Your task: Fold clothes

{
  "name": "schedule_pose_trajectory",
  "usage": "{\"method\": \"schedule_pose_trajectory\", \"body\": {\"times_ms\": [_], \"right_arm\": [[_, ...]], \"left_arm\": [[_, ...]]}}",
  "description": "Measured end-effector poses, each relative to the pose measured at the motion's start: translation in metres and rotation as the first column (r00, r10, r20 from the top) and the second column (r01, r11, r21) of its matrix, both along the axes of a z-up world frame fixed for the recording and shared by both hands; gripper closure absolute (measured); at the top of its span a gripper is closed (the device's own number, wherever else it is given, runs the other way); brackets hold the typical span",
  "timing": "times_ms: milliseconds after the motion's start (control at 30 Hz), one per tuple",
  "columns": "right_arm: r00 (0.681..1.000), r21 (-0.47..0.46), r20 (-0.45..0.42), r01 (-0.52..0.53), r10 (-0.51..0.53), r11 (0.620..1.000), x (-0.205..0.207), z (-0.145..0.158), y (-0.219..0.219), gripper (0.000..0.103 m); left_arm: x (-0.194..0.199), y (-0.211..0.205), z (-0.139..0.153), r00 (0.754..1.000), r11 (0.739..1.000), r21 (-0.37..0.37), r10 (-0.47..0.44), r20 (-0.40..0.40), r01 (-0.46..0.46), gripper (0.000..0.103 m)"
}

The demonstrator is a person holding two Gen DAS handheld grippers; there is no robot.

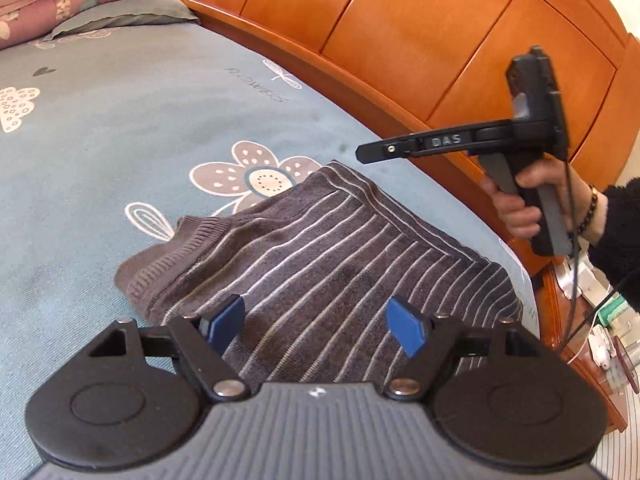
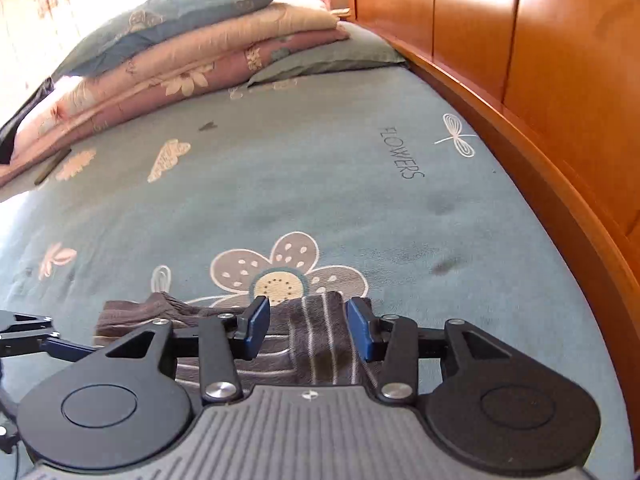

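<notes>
While both grippers hang clear of the cloth, nothing is being pinched; the left gripper (image 1: 316, 322) has its blue pads spread wide just above the sweater (image 1: 320, 248), which lies directly below and ahead of it on the bed (image 1: 120, 128); the right gripper (image 2: 308, 326) is likewise spread, its pads apart over the sweater's far corner, and in the left view it is lifted well above the cloth, held up and to the right; the sweater looks already folded into a compact rectangle, ribbed hem or cuff poking out on the left, stripes running evenly across the top; by that showing the fold seems largely done, with perhaps a last tuck of that ribbed edge or a final halving left; beyond the sweater a flower print shows on the sheet, then pillows (image 2: 200, 52) stacked far ahead, and the headboard (image 2: 520, 60) curving along the right.
</notes>
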State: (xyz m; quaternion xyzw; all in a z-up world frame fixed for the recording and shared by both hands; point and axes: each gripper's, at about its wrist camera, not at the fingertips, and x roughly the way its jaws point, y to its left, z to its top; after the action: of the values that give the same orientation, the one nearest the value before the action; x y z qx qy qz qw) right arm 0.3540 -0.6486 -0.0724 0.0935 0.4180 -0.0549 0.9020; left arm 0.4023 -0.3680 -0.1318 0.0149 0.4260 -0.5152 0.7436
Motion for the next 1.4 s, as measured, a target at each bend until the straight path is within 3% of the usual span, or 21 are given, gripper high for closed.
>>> {"method": "schedule_pose_trajectory", "body": {"times_ms": [67,200,300,333,400,467,600,700,800,867,933,1033,1100,1167,1267,1333,1400], "right_arm": [[0.998,-0.001,-0.047,-0.039,0.039,0.999,0.021,-0.013,-0.01,0.055],[0.988,0.101,-0.098,-0.108,0.118,0.989,0.034,-0.033,-0.018,0.055],[0.979,0.086,-0.133,-0.142,0.153,0.986,0.038,-0.045,-0.012,0.056],[0.981,0.081,-0.124,-0.139,0.148,0.987,0.039,-0.045,-0.011,0.059],[0.982,0.058,-0.097,-0.16,0.165,0.985,0.037,-0.038,-0.005,0.081],[0.983,0.029,-0.084,-0.159,0.161,0.987,0.032,-0.03,0.003,0.087],[0.994,-0.099,-0.074,-0.082,0.075,0.992,0.03,-0.008,0.017,0.089],[0.997,-0.067,-0.064,-0.04,0.036,0.997,0.032,-0.006,0.003,0.089],[0.994,-0.077,-0.111,-0.016,0.008,0.997,0.04,-0.034,-0.006,0.091],[0.993,-0.063,-0.118,0.023,-0.03,0.998,0.044,-0.05,-0.017,0.091],[0.991,-0.002,-0.114,0.067,-0.067,0.998,0.043,-0.05,-0.025,0.09],[0.991,0.037,-0.083,0.109,-0.105,0.993,0.033,-0.036,-0.029,0.074],[0.99,0.061,-0.032,0.136,-0.134,0.989,0.018,-0.019,-0.029,0.074],[0.988,0.106,0.03,0.15,-0.154,0.983,-0.002,-0.003,-0.026,0.075],[0.998,0.168,0.035,0.053,-0.059,0.984,-0.017,-0.002,-0.011,0.077],[0.999,0.1,-0.032,0.038,-0.035,0.994,-0.014,-0.02,-0.003,0.079],[0.993,0.085,-0.06,0.106,-0.101,0.991,-0.014,-0.038,-0.014,0.082]], "left_arm": [[0.002,0.006,-0.001,1.0,1.0,-0.007,0.021,-0.02,-0.021,0.025],[0.007,0.017,-0.007,0.998,1.0,-0.014,0.023,-0.061,-0.024,0.025],[0.012,0.022,-0.01,0.997,1.0,-0.015,0.022,-0.073,-0.023,0.025],[0.013,0.022,-0.01,0.997,0.999,-0.013,0.028,-0.073,-0.029,0.025],[0.016,0.021,-0.011,0.996,0.999,-0.024,0.031,-0.085,-0.033,0.025],[0.019,0.02,-0.011,0.995,0.999,-0.035,0.033,-0.094,-0.036,0.025],[0.022,0.01,0.003,0.998,0.996,-0.084,0.025,-0.05,-0.03,0.025],[0.023,-0.002,0.006,1.0,0.994,-0.107,0.001,-0.009,-0.002,0.025],[0.026,-0.02,-0.011,1.0,0.997,-0.076,-0.01,-0.009,0.009,0.025],[0.03,-0.031,-0.029,1.0,1.0,-0.016,-0.001,0.005,0.001,0.025],[0.032,-0.035,-0.036,0.999,1.0,-0.011,-0.002,0.035,0.003,0.025],[0.033,-0.033,-0.022,0.997,0.999,-0.015,0.04,0.059,-0.039,0.026],[0.025,-0.024,-0.006,0.996,0.998,-0.054,0.05,0.076,-0.046,0.025],[0.01,-0.02,0.006,0.997,0.996,-0.086,0.013,0.07,-0.007,0.025],[-0.016,-0.019,0.013,0.995,0.99,-0.107,-0.081,0.058,0.087,0.024],[-0.03,-0.027,0.005,0.99,0.989,-0.067,-0.127,0.066,0.131,0.024],[-0.034,-0.032,-0.003,0.99,0.991,-0.031,-0.126,0.066,0.128,0.025]]}}
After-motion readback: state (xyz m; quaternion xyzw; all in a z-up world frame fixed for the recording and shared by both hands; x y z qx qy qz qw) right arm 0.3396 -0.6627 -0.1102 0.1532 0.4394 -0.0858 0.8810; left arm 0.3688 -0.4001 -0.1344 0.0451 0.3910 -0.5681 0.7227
